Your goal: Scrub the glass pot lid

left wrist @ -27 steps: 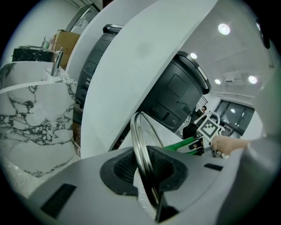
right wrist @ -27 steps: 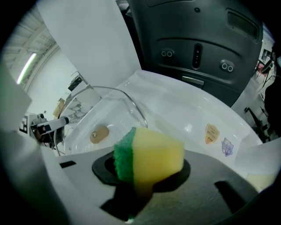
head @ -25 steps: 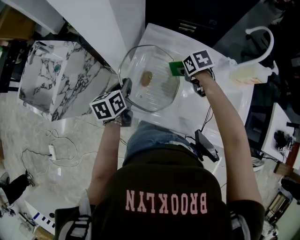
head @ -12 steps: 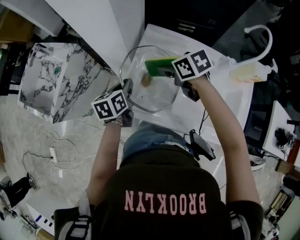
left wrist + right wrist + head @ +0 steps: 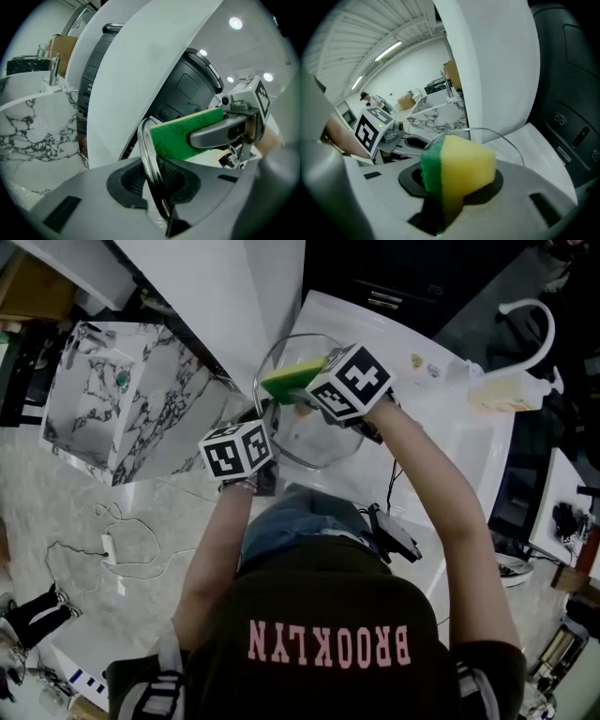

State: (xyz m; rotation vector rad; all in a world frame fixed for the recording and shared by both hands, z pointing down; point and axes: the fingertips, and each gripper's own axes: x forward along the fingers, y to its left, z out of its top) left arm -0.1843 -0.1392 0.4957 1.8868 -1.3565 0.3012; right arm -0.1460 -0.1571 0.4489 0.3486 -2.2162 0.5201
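The glass pot lid (image 5: pixel 319 439) with a metal rim is held tilted over the white table's near corner. My left gripper (image 5: pixel 265 420) is shut on the lid's rim (image 5: pixel 149 150) at its near left edge. My right gripper (image 5: pixel 309 390) is shut on a yellow and green sponge (image 5: pixel 289 381), which lies against the lid's far left part. In the left gripper view the sponge's green face (image 5: pixel 180 136) sits just behind the rim. In the right gripper view the sponge (image 5: pixel 459 166) fills the jaws, with the lid's rim (image 5: pixel 499 136) curving behind it.
A marble-patterned box (image 5: pixel 122 404) stands left of the table (image 5: pixel 450 456). A pale bottle with a curved white tube (image 5: pixel 506 390) sits at the table's far right. A black device (image 5: pixel 394 535) hangs on a cable at the near edge. Cables (image 5: pixel 112 545) lie on the floor.
My right gripper has carried the sponge leftward across the lid, from its right rim to its far left part. The left gripper has kept its hold on the rim.
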